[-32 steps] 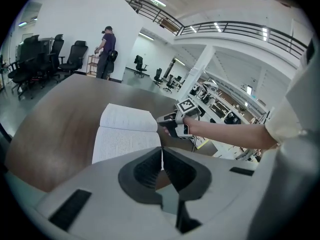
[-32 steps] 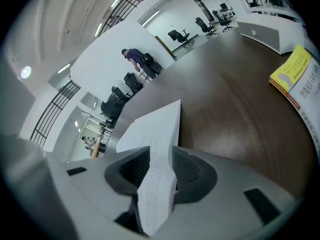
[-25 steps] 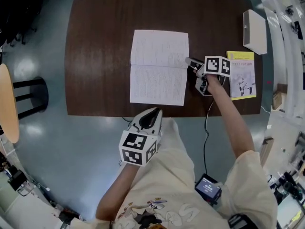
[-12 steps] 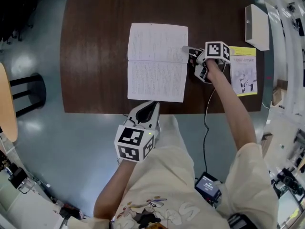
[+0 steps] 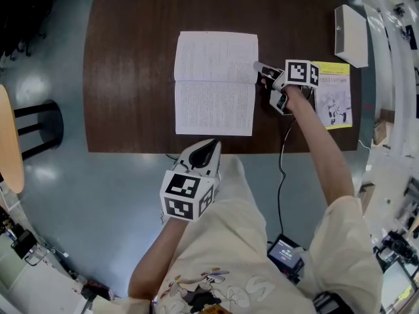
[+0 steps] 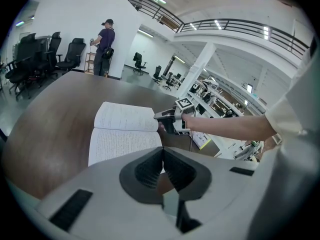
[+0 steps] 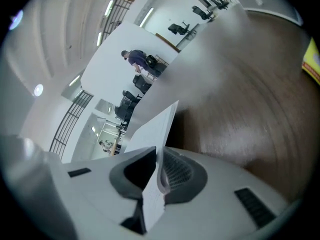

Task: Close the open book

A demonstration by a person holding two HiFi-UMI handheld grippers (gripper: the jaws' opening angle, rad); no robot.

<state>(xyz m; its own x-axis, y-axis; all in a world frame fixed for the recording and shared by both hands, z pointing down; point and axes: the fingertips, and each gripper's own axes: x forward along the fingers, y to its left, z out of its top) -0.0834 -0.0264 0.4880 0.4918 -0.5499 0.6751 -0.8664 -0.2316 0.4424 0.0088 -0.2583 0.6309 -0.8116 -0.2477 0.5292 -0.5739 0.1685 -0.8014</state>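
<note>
The grey right gripper (image 5: 259, 68) is closing on the page edge of the open white printed book (image 5: 215, 87), apparently to fold it shut, while the left gripper (image 5: 209, 148) idles closed, empty.

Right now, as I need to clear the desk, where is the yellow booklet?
In the head view the yellow booklet lies flat by the table's right edge, right of the open book and just below the white box.

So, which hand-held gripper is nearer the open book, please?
Right. The right hand-held gripper is closing its jaws on pages of the open book; the left hand-held gripper sits apart, beyond its near edge.
</note>
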